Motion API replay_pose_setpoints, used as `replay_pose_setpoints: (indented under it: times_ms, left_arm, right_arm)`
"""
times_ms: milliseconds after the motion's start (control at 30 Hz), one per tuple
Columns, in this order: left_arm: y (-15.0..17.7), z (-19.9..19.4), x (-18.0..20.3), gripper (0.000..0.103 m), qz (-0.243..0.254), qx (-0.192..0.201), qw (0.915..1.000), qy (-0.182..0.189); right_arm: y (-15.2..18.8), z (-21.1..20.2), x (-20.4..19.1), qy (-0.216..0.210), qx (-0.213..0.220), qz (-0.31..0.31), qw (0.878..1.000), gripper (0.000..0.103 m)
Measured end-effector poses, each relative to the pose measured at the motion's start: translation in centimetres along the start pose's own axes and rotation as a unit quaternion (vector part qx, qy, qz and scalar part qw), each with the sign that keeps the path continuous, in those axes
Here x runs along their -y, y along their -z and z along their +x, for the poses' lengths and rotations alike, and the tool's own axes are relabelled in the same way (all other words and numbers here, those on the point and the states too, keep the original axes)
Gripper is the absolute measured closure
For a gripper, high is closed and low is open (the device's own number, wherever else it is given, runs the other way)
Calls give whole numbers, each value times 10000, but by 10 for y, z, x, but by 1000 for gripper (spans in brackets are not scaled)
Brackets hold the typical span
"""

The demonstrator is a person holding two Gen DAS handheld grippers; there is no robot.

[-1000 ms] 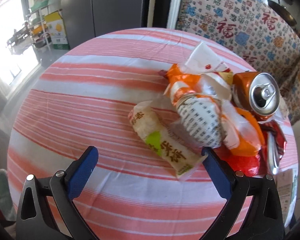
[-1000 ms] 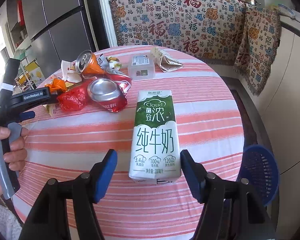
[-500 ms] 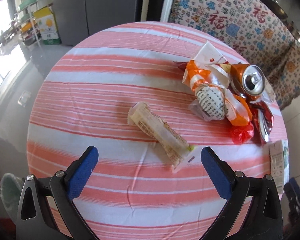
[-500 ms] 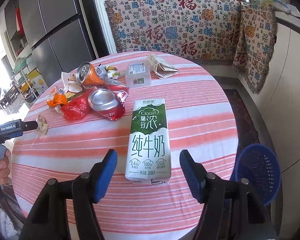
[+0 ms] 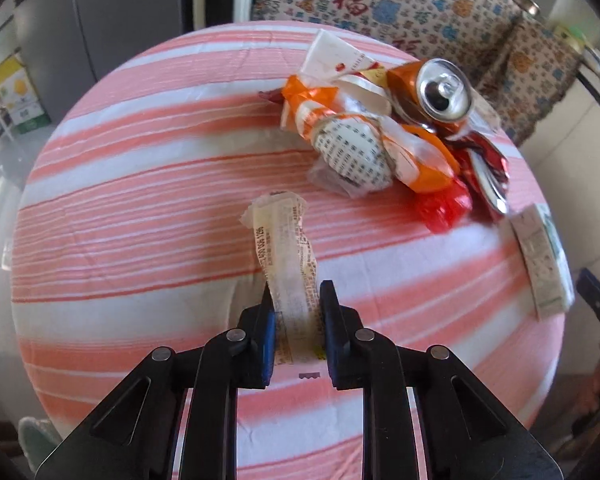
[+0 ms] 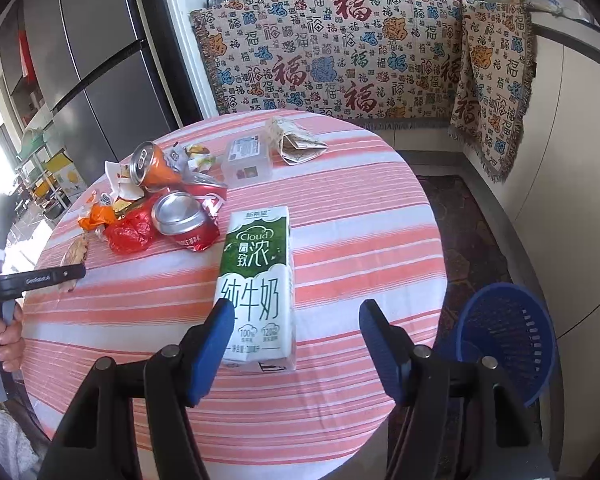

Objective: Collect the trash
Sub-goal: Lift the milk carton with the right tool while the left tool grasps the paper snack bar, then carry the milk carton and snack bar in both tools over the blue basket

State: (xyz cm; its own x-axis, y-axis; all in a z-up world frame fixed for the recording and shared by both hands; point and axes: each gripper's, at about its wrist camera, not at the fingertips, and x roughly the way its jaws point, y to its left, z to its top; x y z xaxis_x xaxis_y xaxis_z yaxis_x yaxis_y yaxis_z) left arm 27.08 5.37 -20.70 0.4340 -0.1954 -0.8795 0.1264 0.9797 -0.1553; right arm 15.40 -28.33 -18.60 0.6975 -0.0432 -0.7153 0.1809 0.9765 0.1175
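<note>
A second ago the left gripper (image 5: 296,316) stood wide open over the long snack wrapper (image 5: 290,264), which lay flat on the striped tablecloth (image 5: 140,208) beside the pile of trash. Since then its jaws have just been closing, and the wrapper is now between them: the blue pads (image 5: 267,336) pinch its near end, and the rest of it runs away from the fingers toward the pile, crumpled and twisted. The gripper has also rolled, so the wrapper now lines up with the fingers instead of lying slantwise across the gap. It points steeply down at the table.

The pile itself is as before: the orange can (image 5: 440,88) on its side, a crushed red can (image 5: 488,168), orange and white plastic bags (image 5: 364,136) and a red scrap (image 5: 444,204), all well apart from the gripped wrapper.

The right gripper (image 6: 296,344) has drifted a little to the right: the milk carton (image 6: 258,280), earlier centred between its fingers, now sits close by the left finger. The fingers are spread, the carton lies flat on the cloth, and whether the left pad touches it I cannot tell. The gripper tilts downward over the near table edge. The blue basket (image 6: 508,344) stands on the floor to the right, beside the table. In the right wrist view, a hand (image 6: 8,344) holds the left gripper's handle at the table's left edge.
</note>
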Motion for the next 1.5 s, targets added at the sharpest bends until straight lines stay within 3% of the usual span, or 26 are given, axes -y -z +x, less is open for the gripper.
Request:
replay_pose_setpoints:
  times_ms: [100,233,300,533,600,667,733,800,833,933,1067,1300,1500]
  left_arm:
    - [10,-9,6,81,457,-26,9989,54]
    - [11,-16,18,34,571,119,9981,-206]
    - [10,-15,23,32,611,216,9972,-372]
    - [12,-7,29,32,601,-18,9956,-713]
    - [9,-3,31,37,568,-104,9956,-744]
    - [7,0,33,51,551,-186,9949,-821]
    - [6,3,31,84,508,-276,9949,-830]
    - [8,0,30,87,446,-256,9957,-775]
    - [11,-4,26,89,405,-248,9963,-710]
    - [19,-19,23,91,336,-151,9980,-522]
    - [21,-38,51,91,463,90,9984,-311]
    - [13,-63,142,91,896,465,9939,440]
    - [-3,-55,248,91,1305,501,9833,1168]
  right_arm:
    - [-2,1,4,-34,-40,66,10000,37]
    - [-5,4,3,-133,-154,97,9997,37]
    - [-11,6,3,-183,-305,74,9993,37]
    - [-36,28,-19,-445,-1133,-359,9919,35]
    - [-40,39,-29,-375,-1371,-516,9885,35]
    - [-44,53,-39,-192,-1636,-685,9840,35]
    - [-45,66,-45,-94,-1937,-752,9781,35]
    - [-46,73,-45,-55,-2039,-702,9765,36]
    - [-47,73,-44,-34,-2029,-668,9769,55]
    - [-48,61,-37,-196,-1938,-496,9796,54]
    - [-51,36,-29,-381,-1724,-440,9833,54]
    - [-55,-1,17,-406,-1419,-249,9887,54]
    - [-57,-23,109,175,-1129,241,9932,54]
